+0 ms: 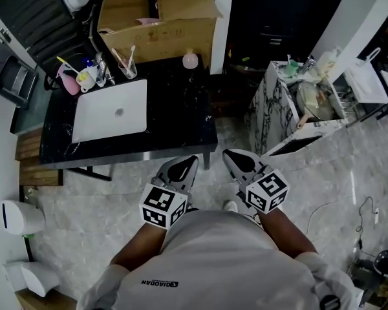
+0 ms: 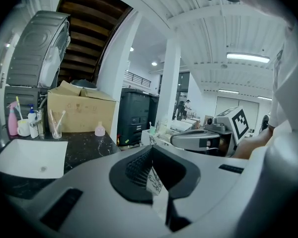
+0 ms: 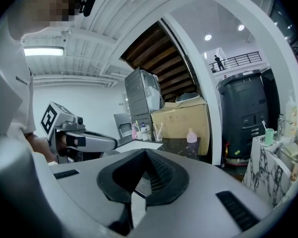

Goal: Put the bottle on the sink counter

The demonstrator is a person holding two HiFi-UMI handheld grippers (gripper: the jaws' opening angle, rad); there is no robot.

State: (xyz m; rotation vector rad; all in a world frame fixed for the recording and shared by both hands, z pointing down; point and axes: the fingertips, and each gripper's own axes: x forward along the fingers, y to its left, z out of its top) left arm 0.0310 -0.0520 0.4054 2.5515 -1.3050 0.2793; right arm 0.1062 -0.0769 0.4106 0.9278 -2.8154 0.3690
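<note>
A small pink bottle (image 1: 190, 59) stands upright at the back of the black marble counter (image 1: 174, 112), next to the white sink (image 1: 94, 124). It also shows in the left gripper view as the pink bottle (image 2: 100, 130) and in the right gripper view as the pink bottle (image 3: 191, 136). A pale tall bottle (image 3: 290, 115) stands among clutter on the marbled stand (image 1: 266, 118) at the right. My left gripper (image 1: 184, 166) (image 2: 151, 152) and right gripper (image 1: 236, 160) (image 3: 146, 155) hang side by side close to my body, in front of the counter's near edge. Both are shut and empty.
A cardboard box (image 1: 158, 18) sits behind the counter. A cup with toothbrushes (image 1: 128, 66) and a pink spray bottle (image 1: 68, 81) stand at the sink's far left. A black bin (image 3: 243, 113) is beyond a white pillar. A cable (image 1: 317, 208) lies on the floor at the right.
</note>
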